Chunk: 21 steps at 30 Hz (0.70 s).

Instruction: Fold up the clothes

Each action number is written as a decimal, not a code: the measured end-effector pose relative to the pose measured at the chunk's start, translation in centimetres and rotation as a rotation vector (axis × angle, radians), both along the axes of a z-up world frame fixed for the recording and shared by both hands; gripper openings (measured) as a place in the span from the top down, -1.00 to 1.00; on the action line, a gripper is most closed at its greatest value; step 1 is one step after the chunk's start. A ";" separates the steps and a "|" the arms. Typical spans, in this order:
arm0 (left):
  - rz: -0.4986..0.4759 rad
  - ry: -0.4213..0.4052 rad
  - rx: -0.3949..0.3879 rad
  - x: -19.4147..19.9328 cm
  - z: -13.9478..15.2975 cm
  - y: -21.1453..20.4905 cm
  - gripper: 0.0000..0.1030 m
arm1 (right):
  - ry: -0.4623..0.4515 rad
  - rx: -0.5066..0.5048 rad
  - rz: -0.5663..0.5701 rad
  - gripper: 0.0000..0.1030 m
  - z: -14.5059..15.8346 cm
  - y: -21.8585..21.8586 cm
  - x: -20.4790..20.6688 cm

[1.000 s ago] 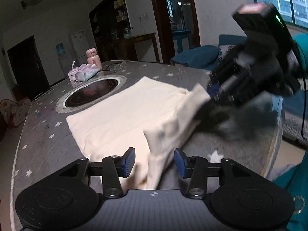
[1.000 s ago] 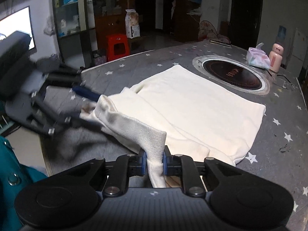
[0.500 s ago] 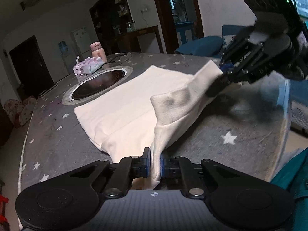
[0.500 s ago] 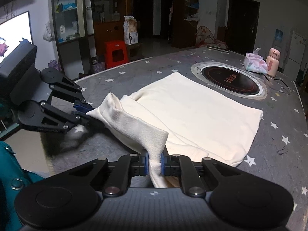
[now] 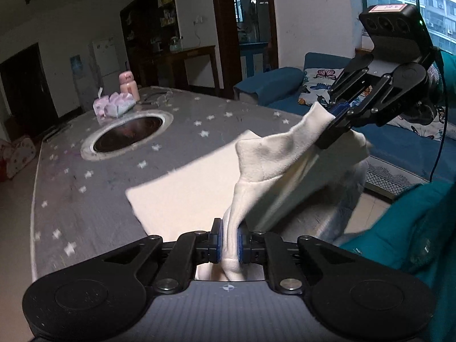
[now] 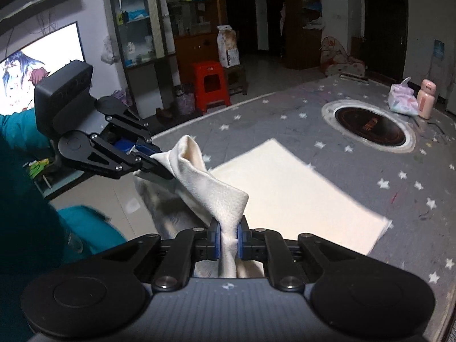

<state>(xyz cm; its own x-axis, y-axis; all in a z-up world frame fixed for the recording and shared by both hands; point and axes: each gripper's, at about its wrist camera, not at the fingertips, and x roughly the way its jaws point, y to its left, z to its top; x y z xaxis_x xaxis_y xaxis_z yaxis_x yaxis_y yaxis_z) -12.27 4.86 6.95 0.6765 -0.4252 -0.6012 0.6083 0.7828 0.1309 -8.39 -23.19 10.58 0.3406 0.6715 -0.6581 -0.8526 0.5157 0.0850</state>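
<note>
A cream garment (image 5: 185, 193) lies partly flat on the grey star-patterned table (image 5: 85, 199). Its near edge is raised off the table and bunched between the two grippers. My left gripper (image 5: 229, 243) is shut on one end of that edge, with cloth pinched between the blue pads. My right gripper (image 6: 228, 239) is shut on the other end of the garment (image 6: 285, 193). In the left wrist view the right gripper (image 5: 332, 116) holds its corner high at the right. The right wrist view shows the left gripper (image 6: 154, 156) at the left, above the table's edge.
A round cooktop (image 6: 369, 125) is set into the table beyond the garment. A tissue pack (image 6: 401, 102) and a pink bottle (image 6: 426, 98) stand behind it. A blue sofa (image 5: 399, 131), a red stool (image 6: 211, 85) and a teal sleeve (image 6: 42, 228) are off the table's near side.
The left gripper closed on the garment's near edge. Both grippers then rose and drew back, lifting that edge off the table and pulling the flat part away from the cooktop.
</note>
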 end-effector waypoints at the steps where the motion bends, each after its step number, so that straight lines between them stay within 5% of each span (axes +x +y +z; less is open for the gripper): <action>1: -0.001 -0.011 0.005 0.9 0.2 0.0 0.79 | -0.003 0.002 -0.003 0.82 0.4 0.0 0.3; 7: 0.007 -0.023 0.044 8.1 0.0 -0.5 0.79 | 0.009 0.011 -0.095 0.82 0.7 0.4 7.4; 12: 0.067 0.023 0.078 14.9 -2.9 -1.4 0.78 | 0.040 -0.027 -0.179 0.82 -2.4 1.4 13.2; 17: 0.185 0.067 0.062 19.2 -6.5 -1.9 0.53 | 0.084 -0.034 -0.323 0.72 -6.9 2.1 17.4; 21: 0.240 0.038 0.033 19.6 -6.6 -1.3 0.32 | 0.063 -0.014 -0.427 0.62 -8.5 1.0 18.1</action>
